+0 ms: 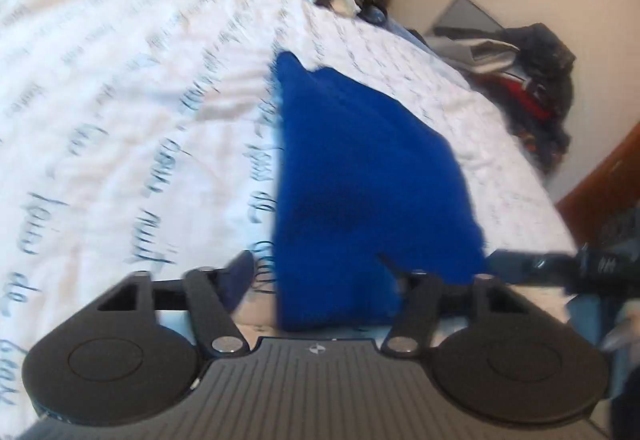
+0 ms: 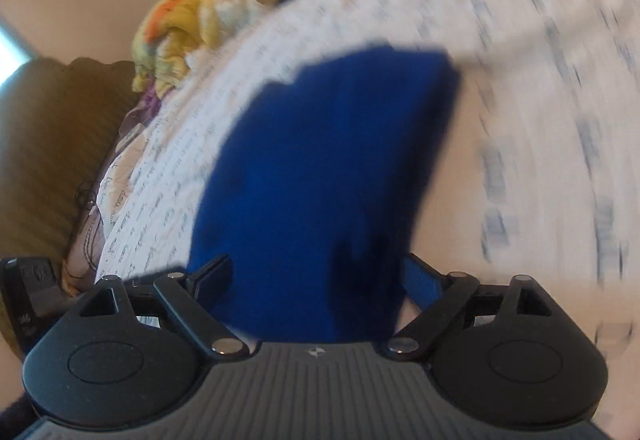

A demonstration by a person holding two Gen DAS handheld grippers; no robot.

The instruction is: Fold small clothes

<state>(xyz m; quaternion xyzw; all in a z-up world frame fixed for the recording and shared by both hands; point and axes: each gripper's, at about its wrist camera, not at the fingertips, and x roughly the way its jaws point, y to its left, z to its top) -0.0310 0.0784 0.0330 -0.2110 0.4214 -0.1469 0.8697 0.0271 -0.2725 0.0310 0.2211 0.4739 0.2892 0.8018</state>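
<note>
With both the left gripper (image 1: 316,272) and right gripper (image 2: 316,276) spread, unclamped, around the blue garment (image 1: 360,176) on the bed (image 1: 120,100), we should pinch its near edge evenly before folding.

Soft, bright daylight fills both views, with no hard glare. In the right wrist view a pale, overexposed strip (image 2: 12,48) glows at the left edge, well left of the blue cloth (image 2: 320,168), suggesting a window there. A dark shadow falls on the cloth's near end. Motion blur smears the printed bedsheet (image 2: 540,120) to the right of the cloth into streaks; left of it the lettering stays readable. The left wrist view is softly blurred throughout. Fisheye distortion bows the bedsheet (image 1: 120,100) and darkens the corners.
</note>
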